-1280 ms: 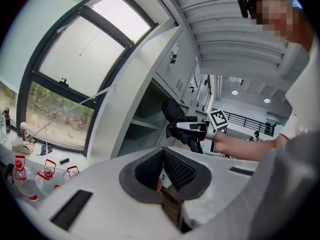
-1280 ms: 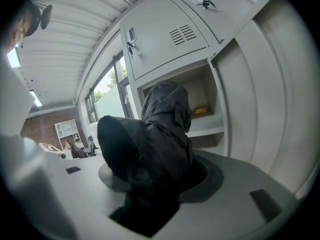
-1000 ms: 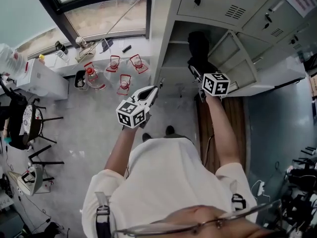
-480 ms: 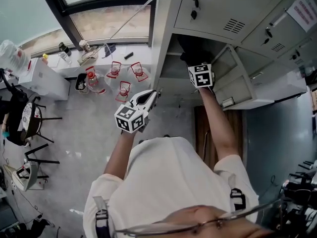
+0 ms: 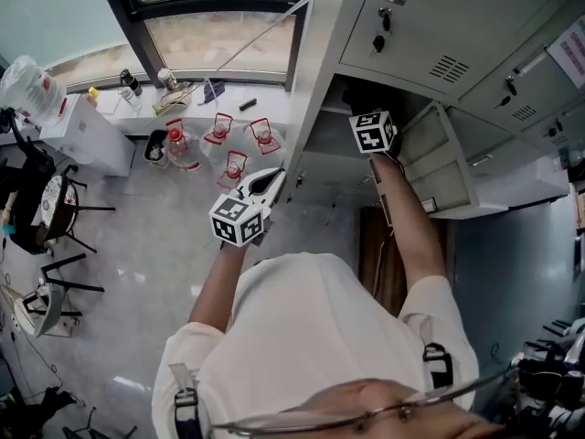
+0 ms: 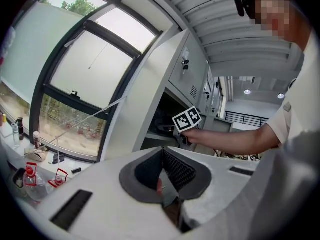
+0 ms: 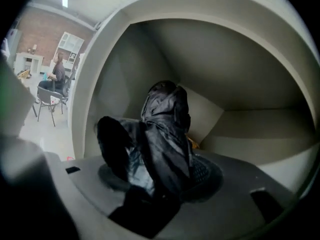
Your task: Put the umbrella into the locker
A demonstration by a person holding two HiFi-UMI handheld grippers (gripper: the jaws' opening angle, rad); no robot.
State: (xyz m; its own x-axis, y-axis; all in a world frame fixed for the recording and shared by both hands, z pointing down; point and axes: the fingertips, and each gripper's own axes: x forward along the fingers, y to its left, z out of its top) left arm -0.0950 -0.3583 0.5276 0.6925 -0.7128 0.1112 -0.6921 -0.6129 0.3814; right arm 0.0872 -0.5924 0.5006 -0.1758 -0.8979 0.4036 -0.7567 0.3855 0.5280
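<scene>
My right gripper (image 7: pixel 160 170) is shut on a folded black umbrella (image 7: pixel 165 126), whose top points into the open locker compartment (image 7: pixel 240 84). In the head view the right gripper (image 5: pixel 364 112) reaches into the dark opening of the grey locker (image 5: pixel 320 90), its marker cube just outside; the umbrella is mostly hidden there. The compartment's door (image 5: pixel 443 158) hangs open to the right. My left gripper (image 5: pixel 265 183) hovers lower left of the locker, shut and holding nothing. From the left gripper view its ribbed pads (image 6: pixel 175 166) meet, with the right gripper (image 6: pixel 186 120) at the locker's mouth beyond.
Several red-handled water jugs (image 5: pixel 224 140) stand on the floor under the window. Bottles (image 5: pixel 132 85) sit on the sill, with a white cabinet (image 5: pixel 87 135) and chairs (image 5: pixel 55 218) at the left. Closed locker doors (image 5: pixel 439 35) lie above the open one. A seated person (image 7: pixel 57 74) is far off.
My right gripper has pushed the umbrella up and deeper into the locker compartment, rolling as it went. The left gripper has drifted slightly and stays shut.
</scene>
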